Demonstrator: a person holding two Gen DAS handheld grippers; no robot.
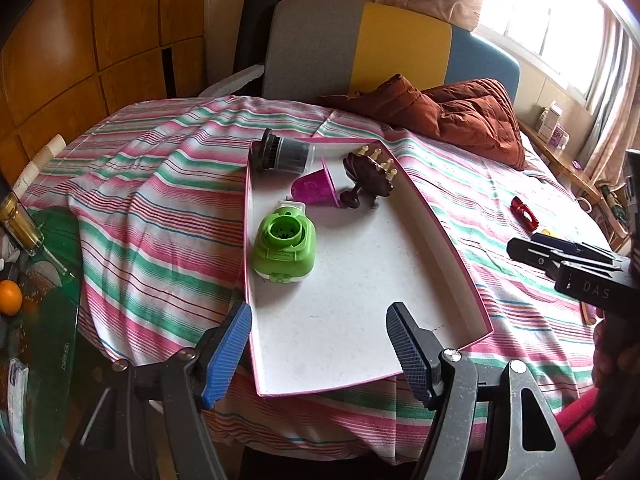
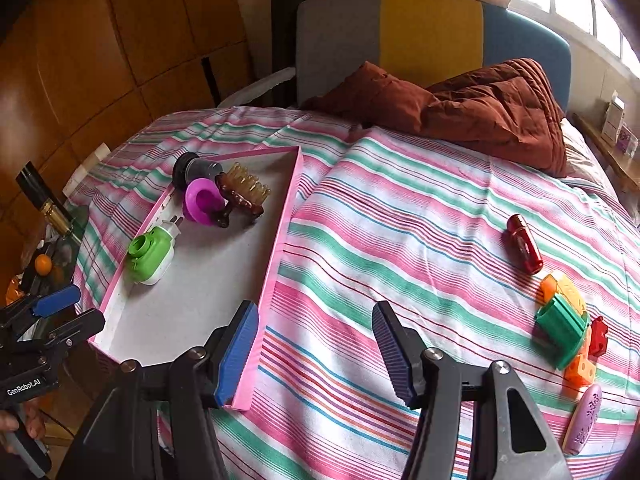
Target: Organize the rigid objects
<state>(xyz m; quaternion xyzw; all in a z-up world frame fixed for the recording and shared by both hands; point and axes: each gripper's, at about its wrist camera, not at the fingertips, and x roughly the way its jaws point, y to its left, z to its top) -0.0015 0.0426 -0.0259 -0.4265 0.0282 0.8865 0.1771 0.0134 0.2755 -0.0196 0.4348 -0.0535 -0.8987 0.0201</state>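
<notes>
A pink-rimmed white tray (image 1: pixel 360 288) (image 2: pixel 200 300) lies on the striped bed. In it are a green plug-in device (image 1: pixel 284 246) (image 2: pixel 150 256), a magenta cup (image 1: pixel 316 190) (image 2: pixel 204 200), a brown comb (image 1: pixel 370 176) (image 2: pixel 244 194) and a dark cylinder (image 1: pixel 282 156) (image 2: pixel 196 170). My left gripper (image 1: pixel 318 354) is open and empty over the tray's near end. My right gripper (image 2: pixel 316 354) is open and empty over the tray's right rim. On the sheet to the right lie a red tube (image 2: pixel 524 244) (image 1: pixel 524 212), a green and orange toy (image 2: pixel 566 322) and a lilac oval case (image 2: pixel 584 420).
A rust-brown quilt (image 2: pixel 480 112) is heaped at the head of the bed before a grey, yellow and blue headboard (image 1: pixel 360 44). A glass side table (image 1: pixel 48 280) at the left holds a bottle and an orange (image 1: pixel 9 298). Wooden panels line the left wall.
</notes>
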